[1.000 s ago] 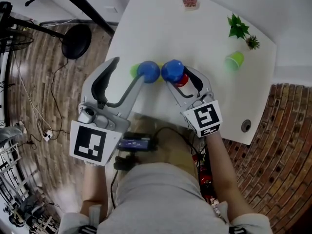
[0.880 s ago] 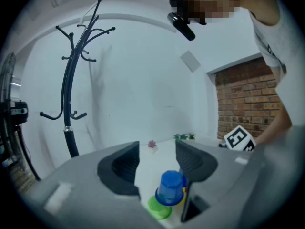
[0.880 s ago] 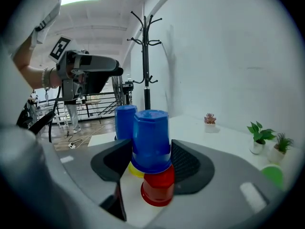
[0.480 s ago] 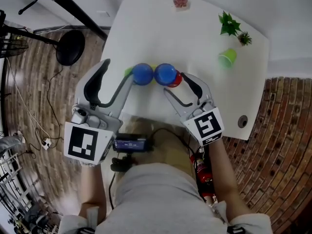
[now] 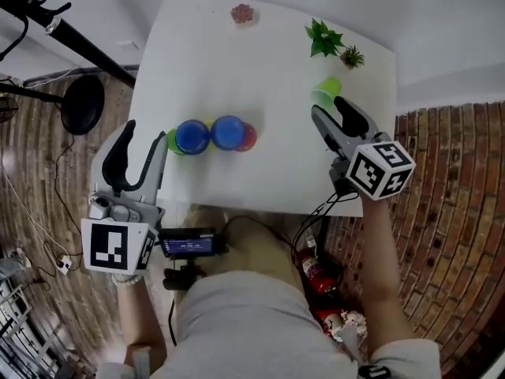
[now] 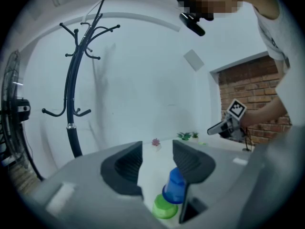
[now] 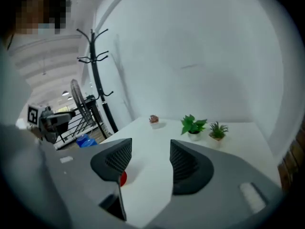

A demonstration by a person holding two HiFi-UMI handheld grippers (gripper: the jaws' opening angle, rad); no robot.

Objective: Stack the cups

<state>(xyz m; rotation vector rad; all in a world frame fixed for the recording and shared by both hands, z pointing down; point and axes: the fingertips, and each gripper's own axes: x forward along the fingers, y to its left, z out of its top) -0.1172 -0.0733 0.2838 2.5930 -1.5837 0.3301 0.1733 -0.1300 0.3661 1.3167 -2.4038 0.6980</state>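
Observation:
Near the table's front edge, a blue cup (image 5: 192, 136) touches a green cup (image 5: 170, 141), and a second blue cup (image 5: 227, 132) touches a red cup (image 5: 247, 136). Another green cup (image 5: 326, 93) lies at the right, near the plants. My left gripper (image 5: 144, 143) is open just left of the green and blue pair. Its jaws have just been closing, with no pad on a cup. From that gripper the blue cup (image 6: 175, 187) and green cup (image 6: 165, 207) show low, just beyond the tips (image 6: 157, 163). My right gripper (image 5: 331, 110) is open and empty, right below the lone green cup.
Two small potted plants (image 5: 324, 38) (image 5: 352, 56) and a pink ornament (image 5: 242, 13) stand along the table's far edge. A coat stand (image 6: 76, 80) and a fan (image 6: 12, 109) are beyond the left side. A brick floor surrounds the white table (image 5: 260, 69).
My right gripper has left the blue and red cups and swung right, up to the lone green cup. My left gripper has drawn back a little from the other pair.

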